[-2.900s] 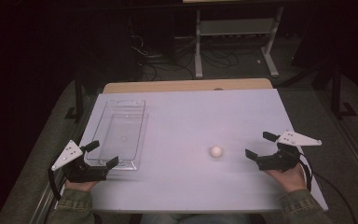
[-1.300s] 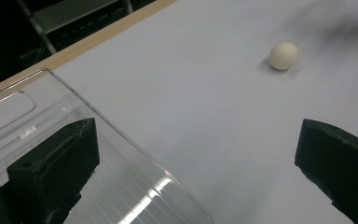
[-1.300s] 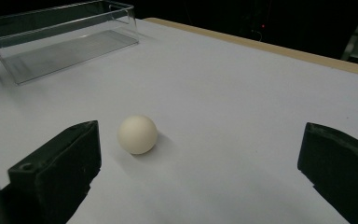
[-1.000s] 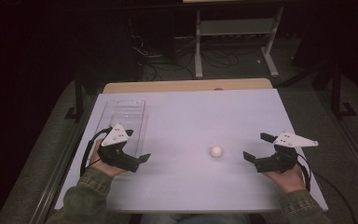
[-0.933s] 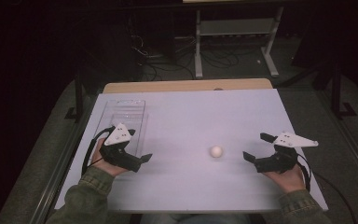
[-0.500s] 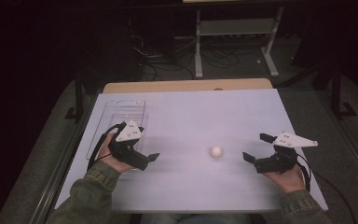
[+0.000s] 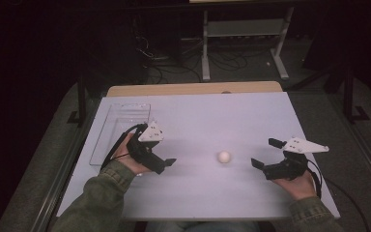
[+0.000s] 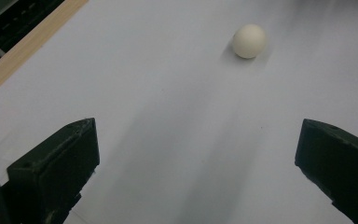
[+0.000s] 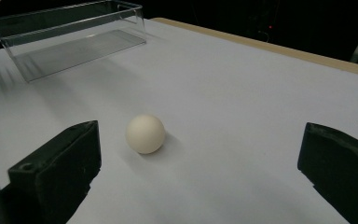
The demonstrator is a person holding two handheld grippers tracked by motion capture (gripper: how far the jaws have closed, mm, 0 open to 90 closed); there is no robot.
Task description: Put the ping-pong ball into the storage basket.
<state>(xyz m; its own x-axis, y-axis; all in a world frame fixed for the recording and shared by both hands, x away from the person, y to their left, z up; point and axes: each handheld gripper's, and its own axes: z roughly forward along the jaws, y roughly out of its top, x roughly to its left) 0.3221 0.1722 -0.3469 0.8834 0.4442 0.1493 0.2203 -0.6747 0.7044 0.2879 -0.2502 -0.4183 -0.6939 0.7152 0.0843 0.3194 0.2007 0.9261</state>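
A small white ball [image 7: 224,156] lies on the white table top [image 7: 198,111], right of centre. My left gripper [image 7: 162,152] hovers a short way to the ball's left, open, jaws pointing at it. In the left gripper view the ball [image 8: 249,41] sits well ahead of the wide-apart jaws of the left gripper [image 8: 198,135]. My right gripper [image 7: 265,153] rests just right of the ball, open and holding nothing. In the right gripper view the ball [image 9: 145,134] lies close ahead, nearer the left jaw of the right gripper [image 9: 200,140].
A clear plastic tray [image 7: 125,106] stands empty at the table's left side, behind my left hand, and its wall [image 9: 70,32] appears far off in the right gripper view. A wooden strip [image 7: 193,89] edges the far side. Beyond it, a metal stand [image 7: 241,29] and cables lie on the dark floor.
My left gripper has moved from the front left corner, past the tray, rightward toward the ball. The right gripper and the ball have stayed put.
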